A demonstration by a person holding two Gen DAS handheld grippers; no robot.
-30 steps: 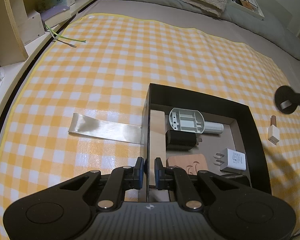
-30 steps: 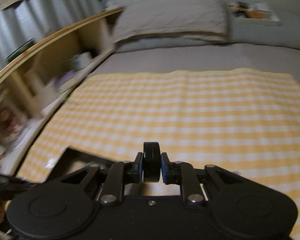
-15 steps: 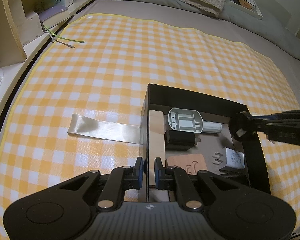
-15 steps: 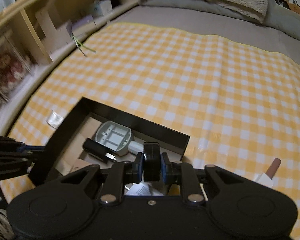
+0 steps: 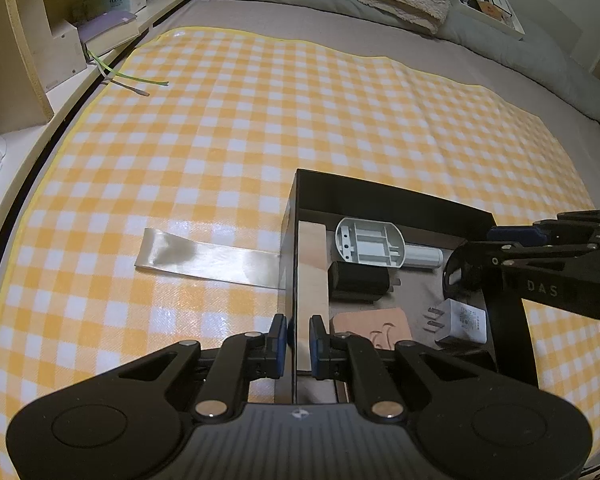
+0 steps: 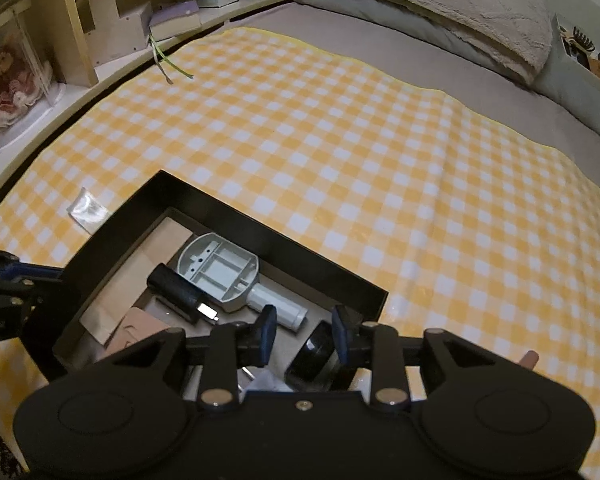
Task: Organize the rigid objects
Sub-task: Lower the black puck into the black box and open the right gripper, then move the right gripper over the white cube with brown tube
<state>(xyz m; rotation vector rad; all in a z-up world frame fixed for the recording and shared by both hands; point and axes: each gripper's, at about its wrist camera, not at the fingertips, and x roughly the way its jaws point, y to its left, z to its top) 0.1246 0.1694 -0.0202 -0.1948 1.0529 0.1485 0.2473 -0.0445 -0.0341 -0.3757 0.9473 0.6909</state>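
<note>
Between the wide-open right hand-held gripper (image 6: 305,334) fingers, black wheel (image 6: 310,358) sits inside box (image 6: 260,236)

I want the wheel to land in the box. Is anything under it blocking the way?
Nothing visible blocks it. The right gripper is open above the box, and the black wheel is already down inside near the right wall, on bare floor between the white charger and the grey tool.
</note>
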